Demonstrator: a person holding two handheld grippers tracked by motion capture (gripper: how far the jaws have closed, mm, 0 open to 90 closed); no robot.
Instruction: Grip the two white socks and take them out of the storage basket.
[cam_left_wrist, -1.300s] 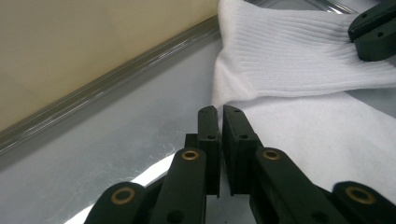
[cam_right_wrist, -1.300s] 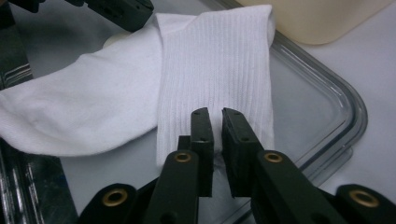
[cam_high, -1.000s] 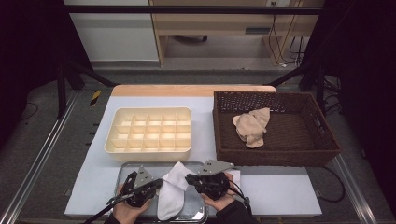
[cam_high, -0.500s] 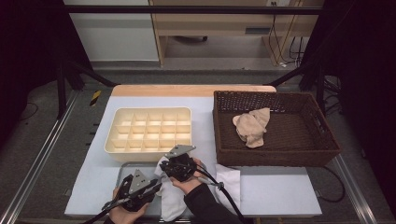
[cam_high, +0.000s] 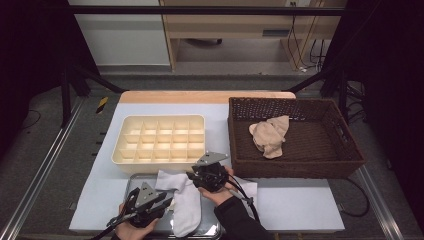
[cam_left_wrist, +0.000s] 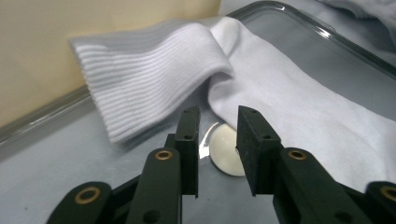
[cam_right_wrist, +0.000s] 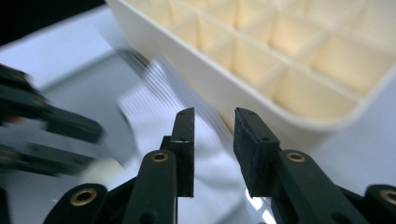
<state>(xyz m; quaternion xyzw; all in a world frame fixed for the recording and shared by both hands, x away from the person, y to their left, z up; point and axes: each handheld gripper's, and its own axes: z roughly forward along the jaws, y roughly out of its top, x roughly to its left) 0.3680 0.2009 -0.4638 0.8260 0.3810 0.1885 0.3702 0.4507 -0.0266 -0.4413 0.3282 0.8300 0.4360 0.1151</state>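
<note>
On the metal tray (cam_high: 131, 181) at the table's near edge, the white ribbed sock (cam_high: 183, 202) lies released, not yet compartmented; left gripper (cam_left_wrist: 216, 140) and right gripper (cam_right_wrist: 212, 140), just opening, stand spread and empty.

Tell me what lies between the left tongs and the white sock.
In the left gripper view, just bare metal tray lies between the open left tongs and the white sock; nothing sits between the jaws.
</note>
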